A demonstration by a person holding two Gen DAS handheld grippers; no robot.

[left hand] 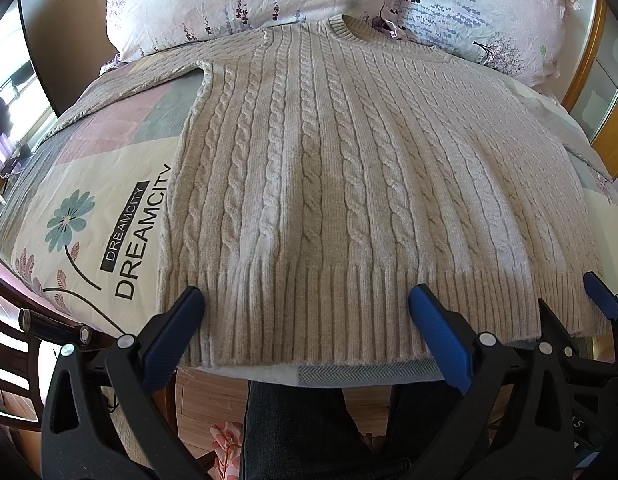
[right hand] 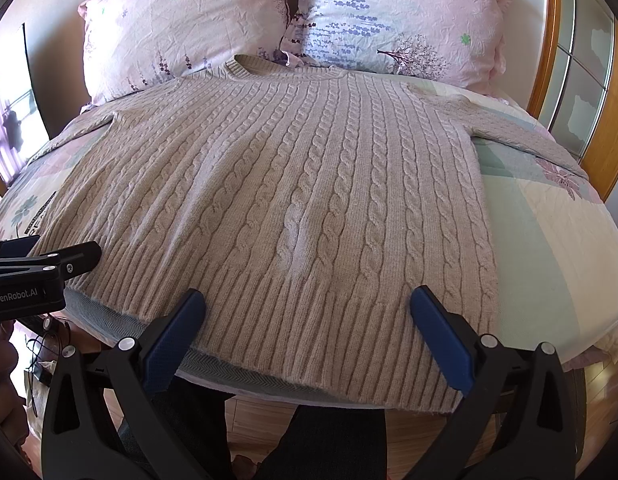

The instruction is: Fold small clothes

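Note:
A beige cable-knit sweater [left hand: 329,168] lies flat and face up on the bed, collar toward the pillows, ribbed hem at the near edge; it also shows in the right wrist view [right hand: 301,200]. Its sleeves spread out to both sides. My left gripper [left hand: 307,300] is open, its blue-padded fingers hovering over the left part of the hem. My right gripper [right hand: 309,300] is open over the right part of the hem; it also shows at the right edge of the left wrist view [left hand: 605,296]. The left gripper's body shows in the right wrist view [right hand: 41,272]. Neither holds anything.
The bed has a patchwork quilt [left hand: 109,208] printed with "DREAMCITY" and a flower. Two floral pillows [right hand: 181,28] [right hand: 401,20] lean at the headboard. A wooden bed frame [right hand: 549,40] curves along the right. A person's dark trousers [left hand: 293,432] and wooden floor are below the bed edge.

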